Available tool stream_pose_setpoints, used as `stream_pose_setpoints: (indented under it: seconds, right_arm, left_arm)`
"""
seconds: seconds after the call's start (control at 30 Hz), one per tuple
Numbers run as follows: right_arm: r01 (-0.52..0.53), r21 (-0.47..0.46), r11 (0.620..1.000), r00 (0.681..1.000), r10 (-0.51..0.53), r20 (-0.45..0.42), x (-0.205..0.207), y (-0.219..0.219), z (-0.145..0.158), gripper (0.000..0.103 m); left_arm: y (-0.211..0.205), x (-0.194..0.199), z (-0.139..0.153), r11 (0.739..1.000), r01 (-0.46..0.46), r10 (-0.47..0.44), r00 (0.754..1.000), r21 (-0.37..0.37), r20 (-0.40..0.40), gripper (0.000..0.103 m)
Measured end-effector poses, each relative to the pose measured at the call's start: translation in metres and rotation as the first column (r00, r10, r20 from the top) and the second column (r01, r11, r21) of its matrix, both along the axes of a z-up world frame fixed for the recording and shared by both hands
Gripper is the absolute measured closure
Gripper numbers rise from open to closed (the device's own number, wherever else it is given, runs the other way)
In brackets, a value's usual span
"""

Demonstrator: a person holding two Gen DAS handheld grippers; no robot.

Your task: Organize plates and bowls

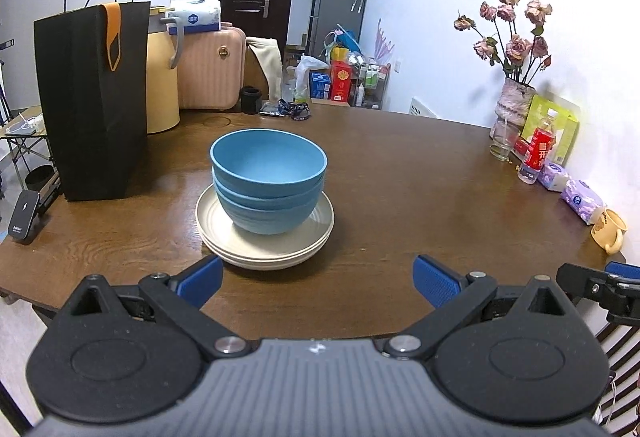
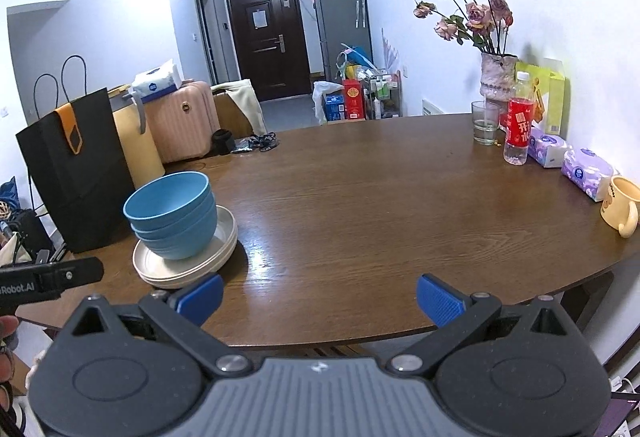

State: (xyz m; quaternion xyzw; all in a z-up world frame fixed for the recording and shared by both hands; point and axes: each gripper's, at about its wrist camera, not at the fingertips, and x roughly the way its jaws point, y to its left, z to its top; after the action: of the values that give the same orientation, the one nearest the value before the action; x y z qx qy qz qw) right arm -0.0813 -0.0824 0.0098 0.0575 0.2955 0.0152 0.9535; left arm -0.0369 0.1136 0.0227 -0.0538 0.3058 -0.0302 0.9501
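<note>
Wooden table (image 1: 400, 177) in cluttered room. Left wrist view: left gripper (image 1: 318, 279) spread wide, empty, hovering at near edge. Stacked blue bowls (image 1: 268, 181) on stacked cream plates (image 1: 264, 237), straight ahead, just beyond left fingertip. Black paper bag (image 1: 92, 97) ahead-left.

Right wrist view: right gripper (image 2: 320, 297) spread wide, empty; bowls (image 2: 172, 213) and plates (image 2: 188, 257) ahead-left, near left fingertip. Vase of roses (image 2: 498, 77) far ahead-right.

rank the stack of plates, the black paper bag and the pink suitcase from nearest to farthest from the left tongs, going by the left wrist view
1. Stack of plates: just ahead of the left tongs, at the near table edge, blue bowls on top.
2. Black paper bag: farther back, on the left side of the table.
3. Pink suitcase: farthest, at the table's far end.
</note>
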Motion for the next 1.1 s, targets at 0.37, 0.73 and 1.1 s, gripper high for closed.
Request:
stream_pose_setpoints:
  seconds: [0.37, 0.73, 1.1]
  right_arm:
    - [-0.014, -0.005, 1.000, 1.000, 0.014, 0.003, -0.005, 0.007, 0.002, 0.000]
    - [-0.019, -0.009, 1.000, 1.000, 0.019, 0.015, -0.011, 0.011, 0.005, 0.000]
    - [-0.012, -0.012, 1.000, 1.000, 0.013, 0.024, -0.016, 0.008, 0.007, 0.000]
  left_arm:
    - [0.011, -0.009, 0.001, 1.000, -0.009, 0.009, 1.000, -0.002, 0.002, 0.000]
    - [0.013, -0.015, 0.003, 1.000, -0.007, 0.007, 1.000, -0.002, 0.014, 0.000]
    - [0.011, -0.020, 0.005, 1.000, 0.001, -0.001, 1.000, -0.007, 0.025, 0.000]
